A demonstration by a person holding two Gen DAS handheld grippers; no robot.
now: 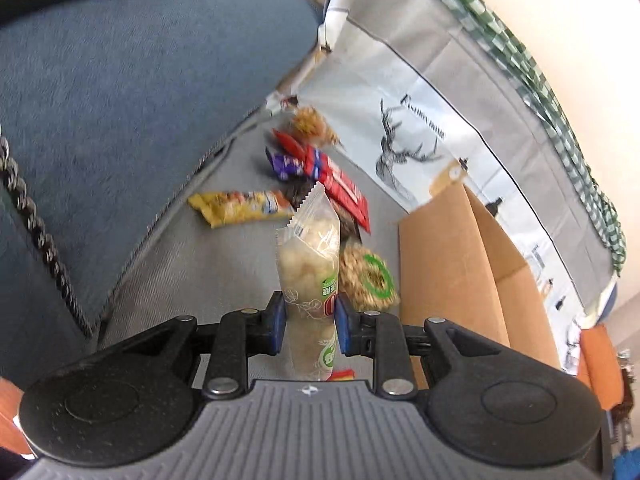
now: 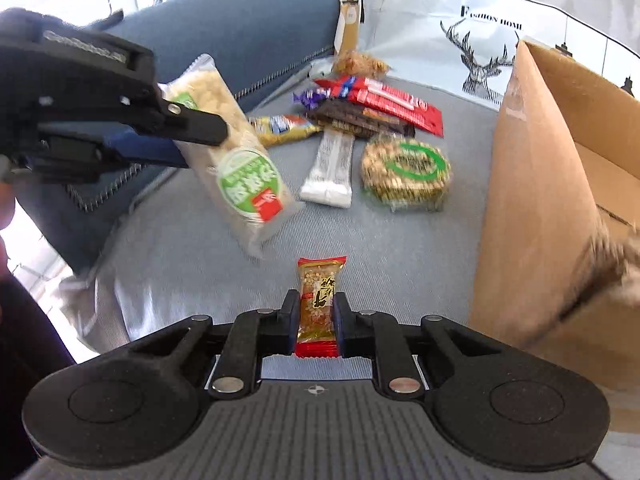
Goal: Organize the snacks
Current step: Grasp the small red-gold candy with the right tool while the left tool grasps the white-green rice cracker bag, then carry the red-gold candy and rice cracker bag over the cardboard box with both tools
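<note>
Clear puffed-rice pack [image 1: 310,276] in left tongs [image 1: 310,322]

A: Any print legible?
B: "Fashion home" beside a stag drawing on the grey printed cloth [image 2: 460,4]; the left wrist view shows the same words.
A: The wrappers?
B: Green-and-red label on the clear puffed-snack bag [image 2: 240,168] carries characters, too blurred to read. Dark brush characters on the small red-edged bar [image 2: 320,296], also not readable. Red bars' white lettering is smeared.
</note>
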